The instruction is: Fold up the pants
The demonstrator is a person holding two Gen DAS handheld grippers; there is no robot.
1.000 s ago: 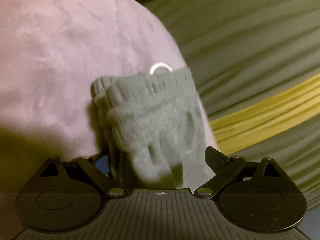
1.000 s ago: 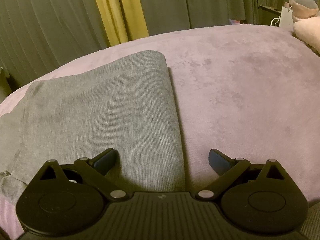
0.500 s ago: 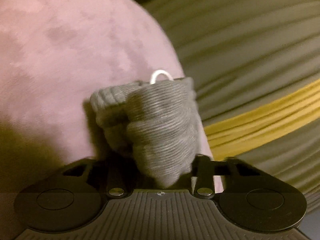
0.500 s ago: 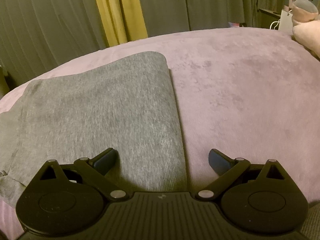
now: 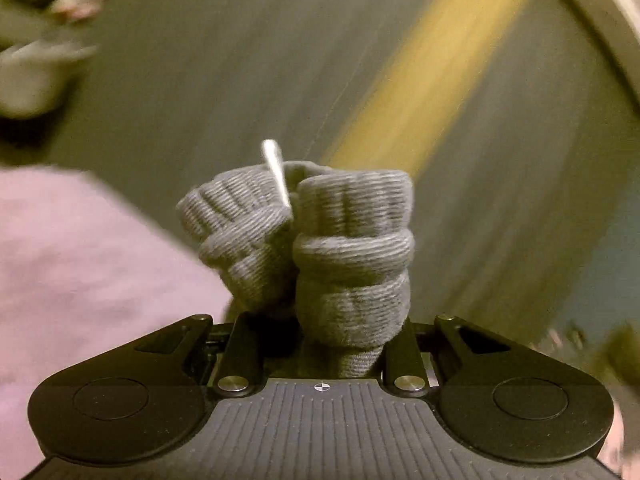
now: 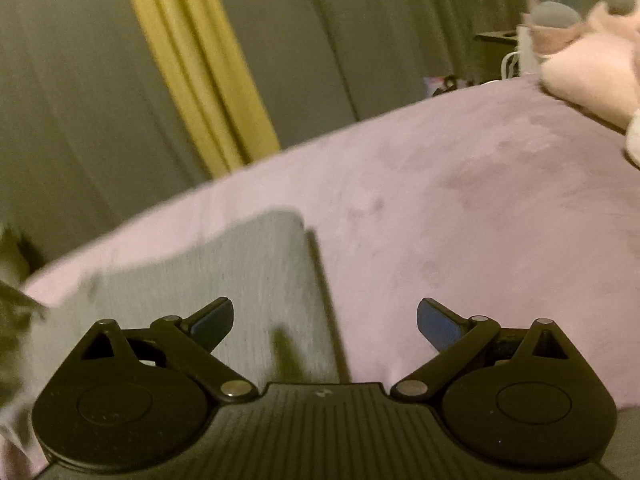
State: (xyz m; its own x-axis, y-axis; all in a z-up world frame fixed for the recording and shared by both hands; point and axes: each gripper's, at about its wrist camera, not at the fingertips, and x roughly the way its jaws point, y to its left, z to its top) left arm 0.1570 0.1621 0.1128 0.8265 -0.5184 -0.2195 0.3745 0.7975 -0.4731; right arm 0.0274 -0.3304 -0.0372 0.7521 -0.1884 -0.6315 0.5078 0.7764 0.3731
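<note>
The grey knit pants lie on a pink-purple bedspread. In the left wrist view my left gripper is shut on the bunched ribbed waistband, lifted off the bed, with a white drawstring sticking up from it. In the right wrist view the folded pants leg lies flat, blurred by motion. My right gripper is open and empty, its jaws straddling the leg's right edge just above the fabric.
Grey-green curtains with a yellow strip hang behind the bed. Pale pink pillows or plush items sit at the far right of the bed, by a small dark side table. The bedspread shows at the lower left.
My left gripper closed on the waistband, then lifted and swung it off the bed toward the curtains. My right gripper stayed open and tilted up, with the pants leg now lower in view.
</note>
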